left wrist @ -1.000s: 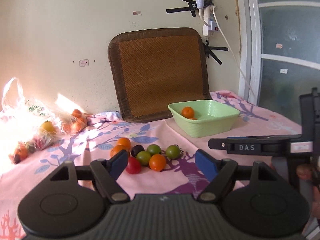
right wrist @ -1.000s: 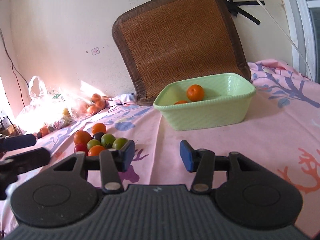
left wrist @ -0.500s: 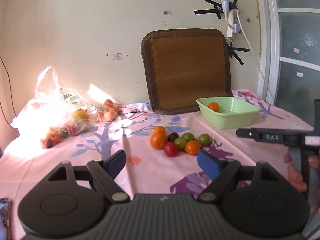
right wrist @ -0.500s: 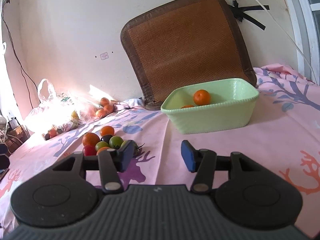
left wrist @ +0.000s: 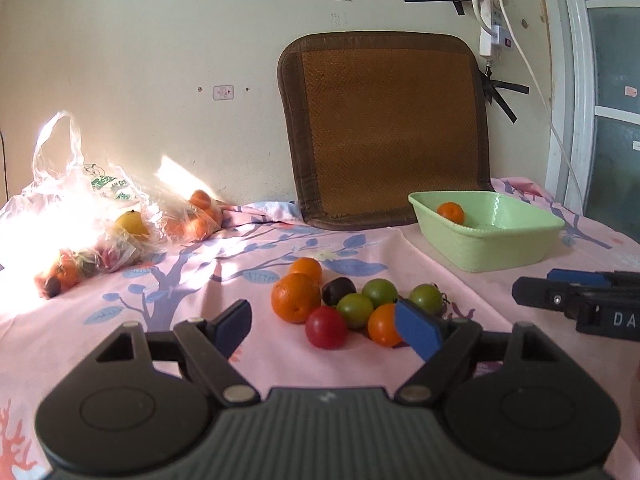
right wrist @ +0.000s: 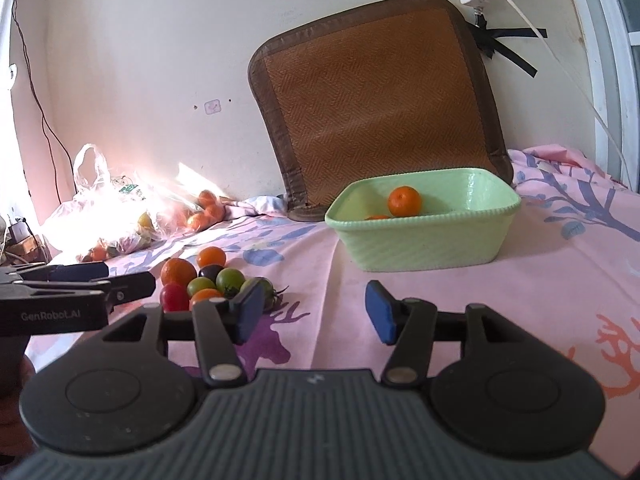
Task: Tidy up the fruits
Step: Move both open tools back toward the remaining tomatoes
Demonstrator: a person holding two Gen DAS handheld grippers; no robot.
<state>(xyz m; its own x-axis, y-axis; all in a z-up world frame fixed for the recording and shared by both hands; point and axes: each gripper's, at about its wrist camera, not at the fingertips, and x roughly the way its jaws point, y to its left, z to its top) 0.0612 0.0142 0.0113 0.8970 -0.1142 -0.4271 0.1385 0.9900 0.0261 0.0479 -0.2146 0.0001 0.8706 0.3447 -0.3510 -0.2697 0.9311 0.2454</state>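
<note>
Left gripper (left wrist: 326,326) spread wide, empty, near fruit cluster (left wrist: 344,304) on pink cloth (left wrist: 248,360); right gripper (right wrist: 314,312) just widening, empty; green basket (right wrist: 424,244) holding oranges (right wrist: 404,201)

1. My left claw (left wrist: 326,326) points forward and slightly down, its two blue-padded fingers (left wrist: 416,326) spread wide with nothing pressed between them.
2. My right claw (right wrist: 316,316) also tilts gently downward, both fingers level with each other; its jaws have just been opening, and nothing sits between the pads (right wrist: 378,316).
3. From the left wrist view, I see the right claw's fingertip end-on at the right edge, roughly level with my left.
4. From the right wrist view, my left claw comes in from the left edge, side-on, just beside the right claw's left finger.
</note>
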